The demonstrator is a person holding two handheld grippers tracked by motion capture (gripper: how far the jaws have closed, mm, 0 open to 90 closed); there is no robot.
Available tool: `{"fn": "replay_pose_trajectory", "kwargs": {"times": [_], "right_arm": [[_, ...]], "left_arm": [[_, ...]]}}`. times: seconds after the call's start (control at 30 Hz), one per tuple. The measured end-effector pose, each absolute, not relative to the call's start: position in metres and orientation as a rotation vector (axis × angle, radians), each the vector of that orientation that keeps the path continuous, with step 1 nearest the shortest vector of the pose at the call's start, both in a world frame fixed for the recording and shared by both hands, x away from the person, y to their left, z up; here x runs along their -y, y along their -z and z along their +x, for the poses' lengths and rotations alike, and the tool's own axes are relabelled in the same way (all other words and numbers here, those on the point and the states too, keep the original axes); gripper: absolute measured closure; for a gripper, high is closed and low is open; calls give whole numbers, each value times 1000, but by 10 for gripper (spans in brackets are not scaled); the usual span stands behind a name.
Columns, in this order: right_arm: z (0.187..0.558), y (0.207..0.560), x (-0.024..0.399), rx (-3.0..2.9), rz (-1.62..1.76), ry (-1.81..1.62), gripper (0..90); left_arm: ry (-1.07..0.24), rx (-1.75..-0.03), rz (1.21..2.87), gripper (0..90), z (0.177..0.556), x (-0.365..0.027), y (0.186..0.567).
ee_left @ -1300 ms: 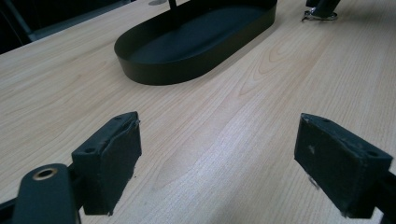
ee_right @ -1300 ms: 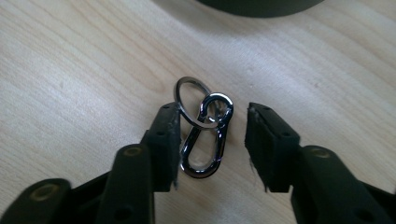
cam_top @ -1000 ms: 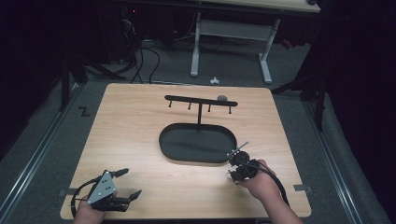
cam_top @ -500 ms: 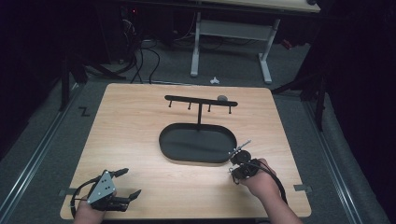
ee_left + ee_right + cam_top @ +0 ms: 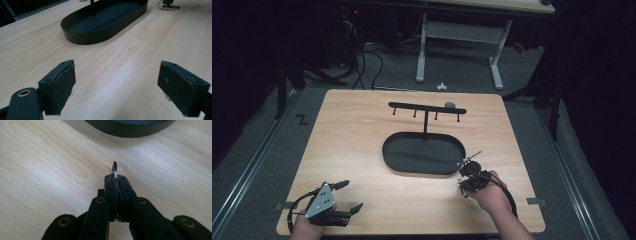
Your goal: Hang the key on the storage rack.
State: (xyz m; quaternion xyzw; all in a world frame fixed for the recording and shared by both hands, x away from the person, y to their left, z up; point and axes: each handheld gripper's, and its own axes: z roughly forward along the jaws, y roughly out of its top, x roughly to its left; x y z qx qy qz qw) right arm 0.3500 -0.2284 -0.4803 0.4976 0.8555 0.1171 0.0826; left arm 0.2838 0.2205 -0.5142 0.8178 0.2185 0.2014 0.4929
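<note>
Left hand (image 5: 307, 227) sits at the near-left table corner, palm low, forearm coming in from the bottom edge. Left gripper (image 5: 344, 196) is held about level and aims across the table toward the right, grey three-cornered plate on top facing up, cable looped to its left. In the left gripper view its two black pads (image 5: 60, 86) stand wide apart with bare wood between them, nothing held.

Wooden table (image 5: 357, 130), light grain. Mid-table is a black oval tray (image 5: 404, 162), shallow wall; a thin post rises at its far rim and carries a black crossbar (image 5: 412, 106) with short pegs hanging under it. A small grey round thing (image 5: 450, 105) sits at the bar's right end; can't tell what it is.

Right hand (image 5: 489, 192) is at the near-right, just beside the tray's right end, wrist angled inward, gripper pointing up-left toward the tray. Right gripper (image 5: 116, 178) has just been closing and its jaws are now pressed together on a thin metal ring (image 5: 114, 167), standing on edge, its top poking out past the tips, just over the wood and near the tray wall.

No brand, label or readable writing on the grippers, tray or table.
</note>
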Motion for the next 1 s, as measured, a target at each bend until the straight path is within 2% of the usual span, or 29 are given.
{"fn": "replay_pose_trajectory", "kwargs": {"times": [0.37, 1.0], "right_arm": [[347, 469, 230, -2575, 1471, -380, 887], [342, 418, 246, -2497, 1457, -518, 889]], "left_arm": [[-486, -527, 1988, 153, 284, -220, 514], [-505, -534, 1979, 153, 285, -218, 514]]}}
